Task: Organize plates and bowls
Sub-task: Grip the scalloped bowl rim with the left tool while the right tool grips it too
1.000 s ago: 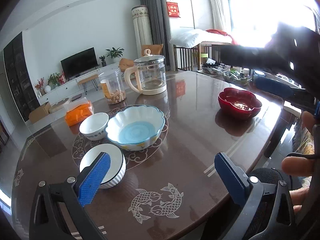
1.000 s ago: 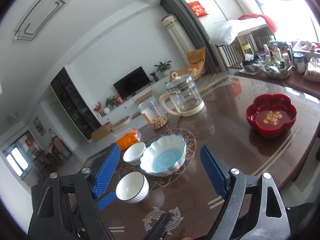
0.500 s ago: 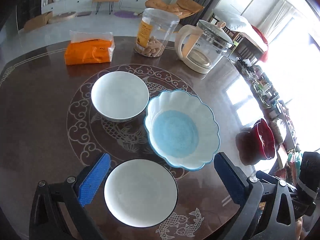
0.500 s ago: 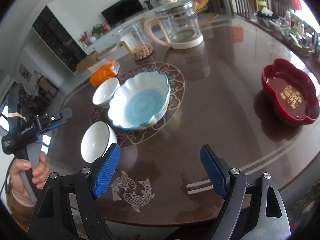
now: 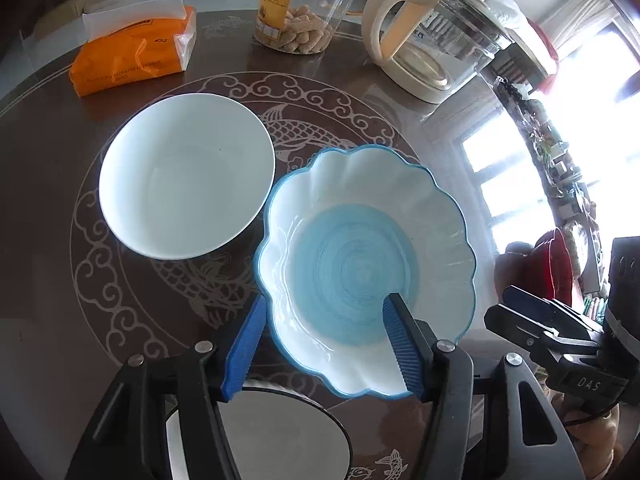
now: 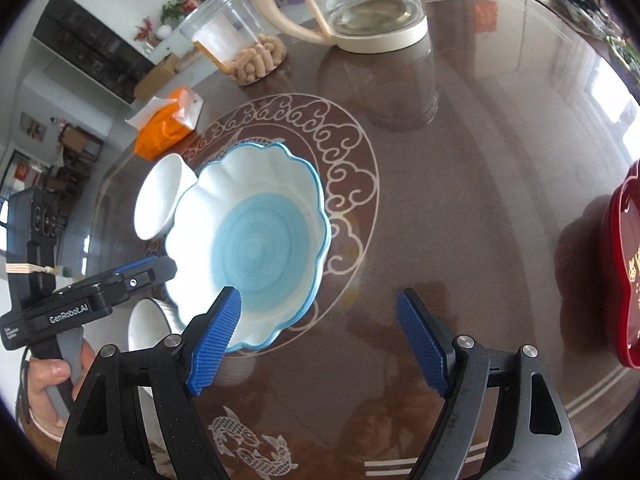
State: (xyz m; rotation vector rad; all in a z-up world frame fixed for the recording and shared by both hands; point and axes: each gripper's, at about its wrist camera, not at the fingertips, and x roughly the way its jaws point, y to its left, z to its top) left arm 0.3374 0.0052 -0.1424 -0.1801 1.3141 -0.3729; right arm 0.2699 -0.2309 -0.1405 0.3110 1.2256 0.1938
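A: So, from the left, where are the bowls around the left gripper [image 5: 322, 346]?

B: Ahead and to its left sits a plain white bowl [image 5: 186, 176], upright on the dark patterned table [image 5: 432, 120]. Just below its left finger lies a second white bowl [image 5: 280, 436], mostly hidden by the gripper body. Directly ahead is the scalloped blue-and-white bowl [image 5: 368, 264], touching or nearly touching the plain white bowl's rim; I can't tell which.

A: And the jaws?

B: They are closing. One blue pad stands outside the scalloped bowl's near-left wall, the other hangs over its blue centre, so the rim is between them, but the pads do not seem to press on it yet.

A: The right gripper [image 6: 324, 336]?

B: Spread wide, nothing clamped. Its left pad overlaps the scalloped bowl's [image 6: 248, 240] near rim; its right pad hangs over bare table. Further right, a red lobed dish [image 6: 624, 280] sits well apart.

A: Beyond?

B: An orange tissue pack [image 5: 132, 60], a snack jar [image 5: 304, 12] and a glass kettle [image 5: 436, 40].
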